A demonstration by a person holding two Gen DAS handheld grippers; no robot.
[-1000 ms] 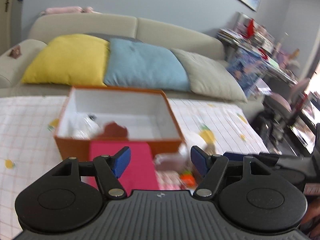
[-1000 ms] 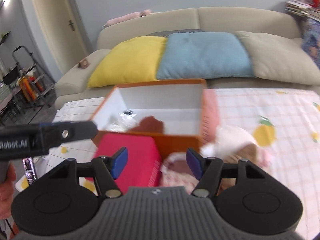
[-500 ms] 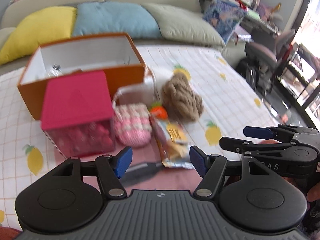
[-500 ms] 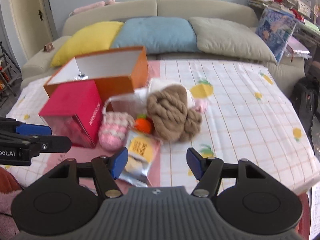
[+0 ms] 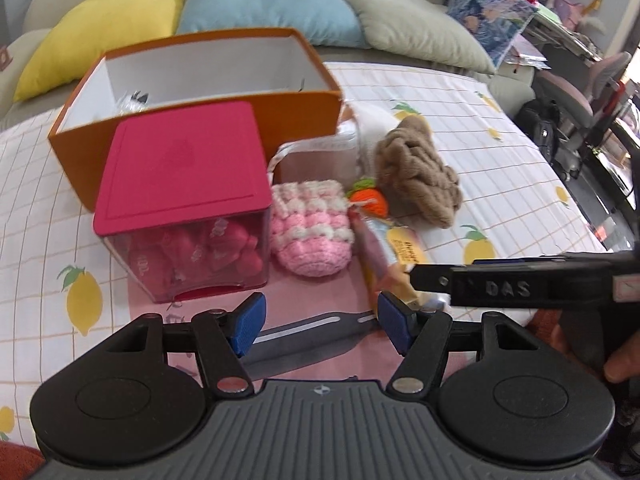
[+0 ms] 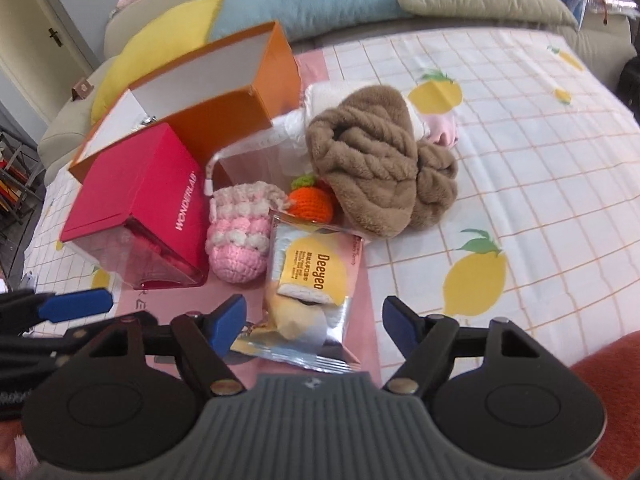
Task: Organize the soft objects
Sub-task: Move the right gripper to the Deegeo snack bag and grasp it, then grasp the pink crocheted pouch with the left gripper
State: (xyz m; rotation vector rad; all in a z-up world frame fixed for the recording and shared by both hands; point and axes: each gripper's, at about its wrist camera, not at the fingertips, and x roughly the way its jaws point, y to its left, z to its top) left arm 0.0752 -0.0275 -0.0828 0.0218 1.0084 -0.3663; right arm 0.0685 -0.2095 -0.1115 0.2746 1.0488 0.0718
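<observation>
As I hover my right gripper (image 6: pixel 314 322), jaws just widened and empty, over the silver-and-yellow snack packet (image 6: pixel 310 288) before the orange cardboard box (image 6: pixel 224 92), its slick foil may slip; left gripper (image 5: pixel 318 322) likewise unclenched.

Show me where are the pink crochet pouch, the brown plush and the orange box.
pink crochet pouch (image 6: pixel 238 246), right wrist view, middle of its knitted body.
brown plush (image 6: pixel 380 164), right wrist view, its folded top.
orange box (image 5: pixel 200 128), left wrist view, front wall.
</observation>
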